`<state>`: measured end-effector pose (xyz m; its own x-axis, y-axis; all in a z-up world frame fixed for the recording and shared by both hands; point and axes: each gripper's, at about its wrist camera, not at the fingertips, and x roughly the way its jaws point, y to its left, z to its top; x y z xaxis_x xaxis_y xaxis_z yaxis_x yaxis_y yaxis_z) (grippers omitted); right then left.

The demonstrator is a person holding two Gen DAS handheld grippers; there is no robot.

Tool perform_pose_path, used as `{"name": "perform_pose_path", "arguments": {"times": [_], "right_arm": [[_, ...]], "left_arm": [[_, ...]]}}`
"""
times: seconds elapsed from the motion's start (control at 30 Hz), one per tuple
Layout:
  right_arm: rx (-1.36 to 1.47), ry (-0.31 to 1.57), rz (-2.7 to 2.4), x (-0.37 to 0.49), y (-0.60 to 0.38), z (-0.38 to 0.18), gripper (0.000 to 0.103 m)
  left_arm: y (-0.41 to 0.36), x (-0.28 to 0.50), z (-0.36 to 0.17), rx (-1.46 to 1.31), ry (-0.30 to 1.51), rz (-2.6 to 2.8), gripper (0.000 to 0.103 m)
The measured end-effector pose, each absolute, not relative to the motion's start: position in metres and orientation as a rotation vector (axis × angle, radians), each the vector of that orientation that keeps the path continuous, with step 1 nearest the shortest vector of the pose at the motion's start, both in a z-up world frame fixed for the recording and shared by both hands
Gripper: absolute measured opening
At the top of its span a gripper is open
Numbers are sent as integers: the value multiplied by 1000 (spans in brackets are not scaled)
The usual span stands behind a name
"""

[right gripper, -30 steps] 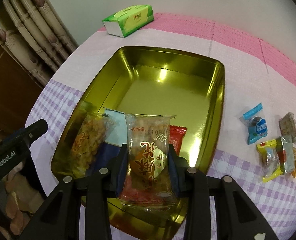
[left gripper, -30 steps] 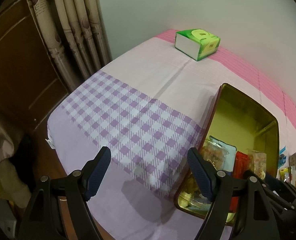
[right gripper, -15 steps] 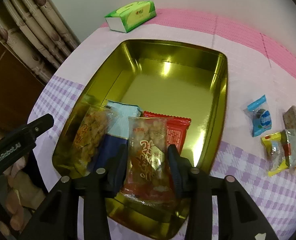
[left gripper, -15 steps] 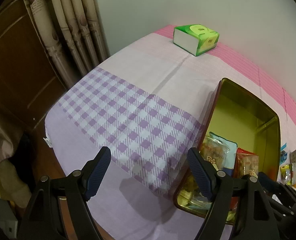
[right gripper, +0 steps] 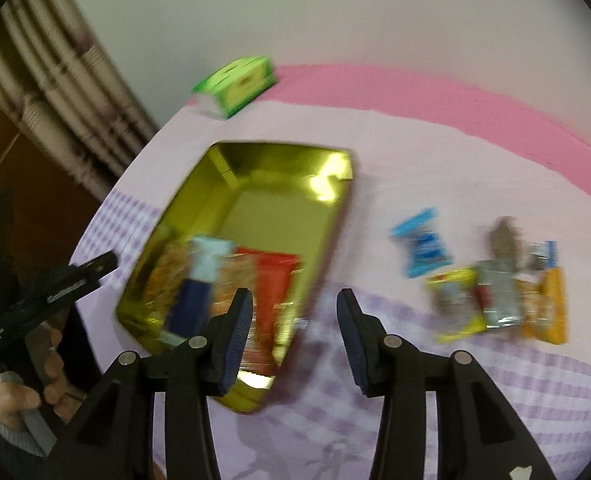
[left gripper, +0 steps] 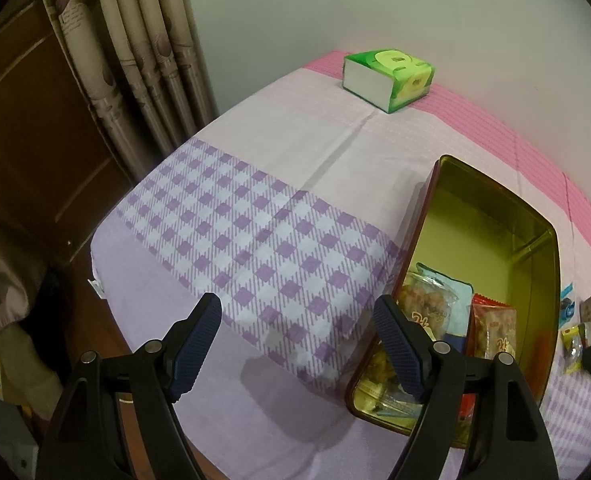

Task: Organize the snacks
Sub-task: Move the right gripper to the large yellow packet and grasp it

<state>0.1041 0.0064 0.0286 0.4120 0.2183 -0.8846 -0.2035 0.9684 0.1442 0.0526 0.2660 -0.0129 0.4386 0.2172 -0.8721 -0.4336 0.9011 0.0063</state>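
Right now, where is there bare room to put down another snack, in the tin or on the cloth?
The far half of the gold tin is bare; its near end is packed with packets. The checked cloth between the tin, the curtain-side edge and the green tissue pack is free. Right of the tin, loose snacks crowd together.

1 gold tin (right gripper: 337, 168), 4 snack pkts (right gripper: 219, 280) inside, ~5 loose pkts (right gripper: 421, 248) (blurry), 1 tissue box (left gripper: 387, 78).

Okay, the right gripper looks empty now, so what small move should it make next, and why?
Probably swing the right gripper rightward toward the blue-wrapped candy, the nearest loose snack. Its jaws have just been opening with nothing between them, four packets already lie in the gold metal tin, and several wrapped snacks remain on the cloth.
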Motion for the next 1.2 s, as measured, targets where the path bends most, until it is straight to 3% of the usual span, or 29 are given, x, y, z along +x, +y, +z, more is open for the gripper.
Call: {"name": "perform_pose_path", "arguments": {"times": [0.43, 0.9, 1.07, 1.2], "right_arm": [[79, 1121, -94, 128, -146, 14, 52], [224, 1166, -30, 134, -187, -38, 53], [144, 1144, 8, 132, -173, -41, 36], [115, 1124, 18, 124, -173, -41, 33]], "left_arm": [[258, 54, -9, -181, 1029, 408, 79], [228, 52, 9, -138, 977, 384, 79], [208, 50, 20, -105, 969, 347, 79], [184, 54, 31, -69, 957, 293, 79]]}}
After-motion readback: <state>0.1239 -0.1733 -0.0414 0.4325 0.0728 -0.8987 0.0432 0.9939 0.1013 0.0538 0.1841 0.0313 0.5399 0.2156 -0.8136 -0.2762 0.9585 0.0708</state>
